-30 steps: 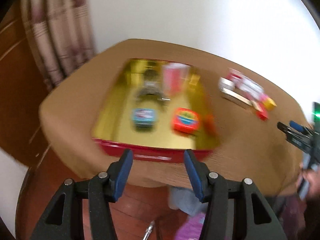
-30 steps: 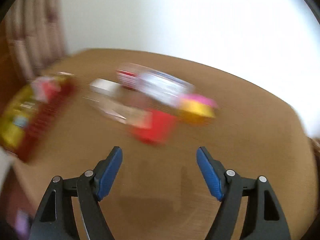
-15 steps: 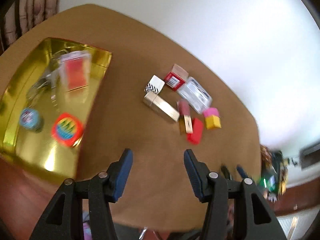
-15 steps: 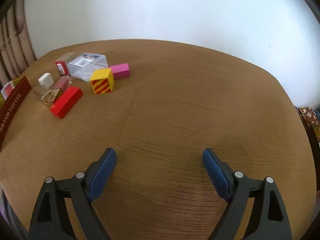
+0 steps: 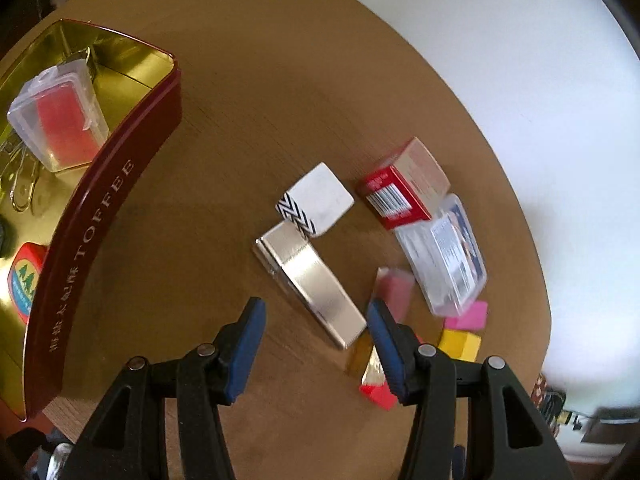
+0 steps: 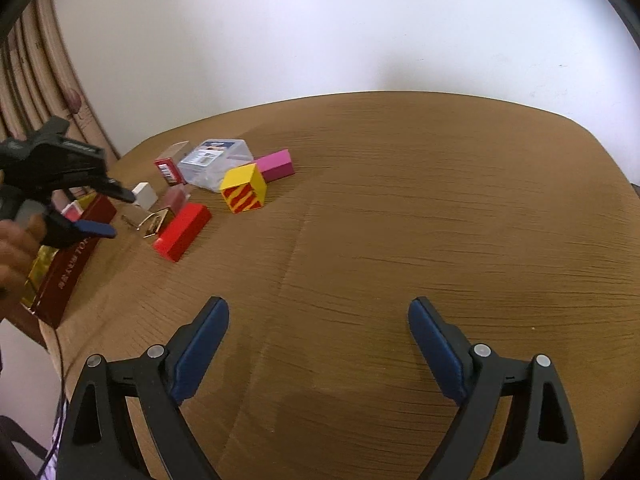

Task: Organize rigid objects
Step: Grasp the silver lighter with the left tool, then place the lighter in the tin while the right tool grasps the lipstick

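As left gripper (image 5: 316,336) neared, blocks (image 5: 464,314) enlarged.

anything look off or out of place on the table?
Yes: loose boxes and blocks sit jumbled outside the toffee tin, at mixed angles. The white chevron box overlaps the silver case. No spill or damage visible.

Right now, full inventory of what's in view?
table: 1, brown wood, under everything
toffee tin: 1, red outside, gold inside, table's left edge
clear case with red insert: 1, in tin
round orange item: 1, in tin
silver box: 1, pile's near side
white zigzag box: 1, beside silver box
red barcode box: 1, pile's far side
clear labelled case: 1, beside barcode box
pink block: 1
yellow striped cube: 1
red block: 1
left tongs: open, above silver box
right tongs: open, over bare table
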`<action>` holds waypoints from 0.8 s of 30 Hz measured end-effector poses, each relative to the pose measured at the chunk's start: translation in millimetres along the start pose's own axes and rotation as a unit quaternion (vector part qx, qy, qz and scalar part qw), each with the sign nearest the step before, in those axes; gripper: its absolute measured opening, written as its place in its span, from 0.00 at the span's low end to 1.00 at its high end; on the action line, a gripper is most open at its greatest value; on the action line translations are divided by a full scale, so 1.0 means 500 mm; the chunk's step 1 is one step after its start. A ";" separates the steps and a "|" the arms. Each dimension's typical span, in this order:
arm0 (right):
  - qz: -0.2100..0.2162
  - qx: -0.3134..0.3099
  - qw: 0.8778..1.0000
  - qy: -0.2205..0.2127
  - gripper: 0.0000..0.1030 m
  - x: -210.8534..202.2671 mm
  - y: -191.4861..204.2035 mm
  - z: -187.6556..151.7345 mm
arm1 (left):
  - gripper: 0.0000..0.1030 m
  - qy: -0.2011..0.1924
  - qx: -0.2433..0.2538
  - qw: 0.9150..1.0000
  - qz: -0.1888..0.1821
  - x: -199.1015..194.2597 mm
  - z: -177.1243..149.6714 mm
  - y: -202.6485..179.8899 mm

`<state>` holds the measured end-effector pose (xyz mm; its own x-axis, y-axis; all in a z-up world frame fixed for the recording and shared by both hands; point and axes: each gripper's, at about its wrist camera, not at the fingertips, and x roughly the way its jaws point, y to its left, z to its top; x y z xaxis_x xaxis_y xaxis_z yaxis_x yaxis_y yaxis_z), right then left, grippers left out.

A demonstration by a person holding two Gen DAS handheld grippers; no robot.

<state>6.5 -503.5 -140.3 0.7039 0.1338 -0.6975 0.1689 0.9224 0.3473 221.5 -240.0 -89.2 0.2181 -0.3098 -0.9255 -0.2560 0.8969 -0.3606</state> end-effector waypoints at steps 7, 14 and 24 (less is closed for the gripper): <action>0.012 0.005 1.000 0.002 0.88 0.007 -0.002 0.001 | 0.53 0.011 -0.021 0.999 0.033 0.042 0.029 -0.012; 0.011 0.008 1.000 0.009 0.89 0.010 -0.003 0.000 | 0.33 0.000 -0.021 0.999 0.049 0.050 0.023 -0.010; -0.001 0.009 1.000 -0.006 0.90 -0.002 -0.003 0.003 | 0.32 -0.008 0.074 0.997 0.013 -0.019 -0.090 0.028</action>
<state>6.5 -505.6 -139.2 0.7118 0.1285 -0.6906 0.1825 0.9155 0.3585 173.6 -238.8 -90.8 0.2285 -0.2815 -0.9320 -0.1195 0.9420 -0.3138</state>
